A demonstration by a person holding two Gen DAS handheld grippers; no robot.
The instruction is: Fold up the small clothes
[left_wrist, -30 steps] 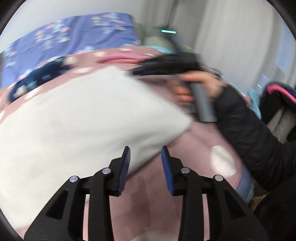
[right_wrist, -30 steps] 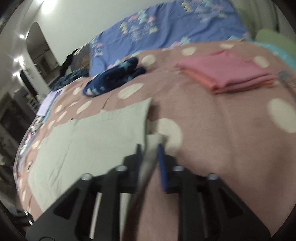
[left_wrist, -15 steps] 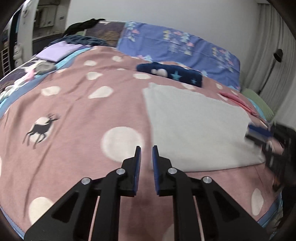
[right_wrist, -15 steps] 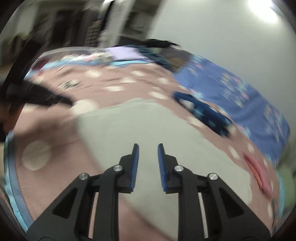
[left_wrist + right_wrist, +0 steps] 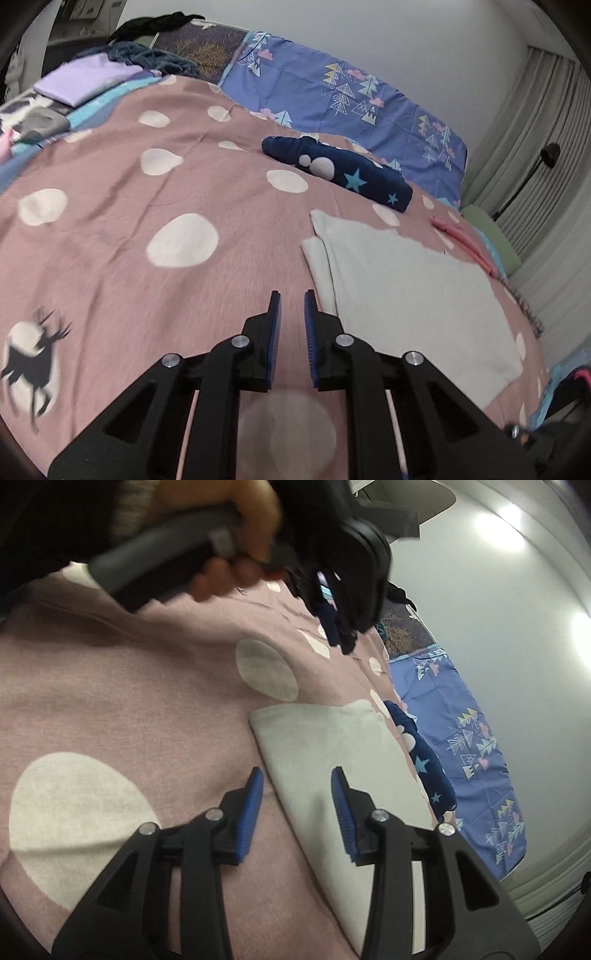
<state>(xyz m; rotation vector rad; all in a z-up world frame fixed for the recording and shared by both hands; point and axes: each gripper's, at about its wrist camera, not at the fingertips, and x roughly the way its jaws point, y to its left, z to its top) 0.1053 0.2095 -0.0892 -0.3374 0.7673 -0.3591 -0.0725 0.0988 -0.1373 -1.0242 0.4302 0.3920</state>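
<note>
A pale grey-white garment [image 5: 406, 291] lies folded flat on the pink dotted bedspread [image 5: 147, 206]; it also shows in the right wrist view [image 5: 332, 760]. My left gripper [image 5: 291, 299] hovers empty just left of the garment's near edge, jaws nearly together with a narrow gap. My right gripper [image 5: 297, 775] is open and empty, straddling the garment's long edge just above it. The left gripper and the hand holding it show at the top of the right wrist view [image 5: 332, 572].
A navy star-print garment [image 5: 343, 173] lies beyond the pale one, also in the right wrist view [image 5: 424, 764]. Folded pink clothes [image 5: 461, 240] sit at the far right. A blue tree-print cover [image 5: 351, 96] and a lilac pile [image 5: 85, 77] lie at the bed's head.
My right gripper let go of the pale garment's edge, swung round and opened wide. My left gripper narrowed and moved off the garment to its left side.
</note>
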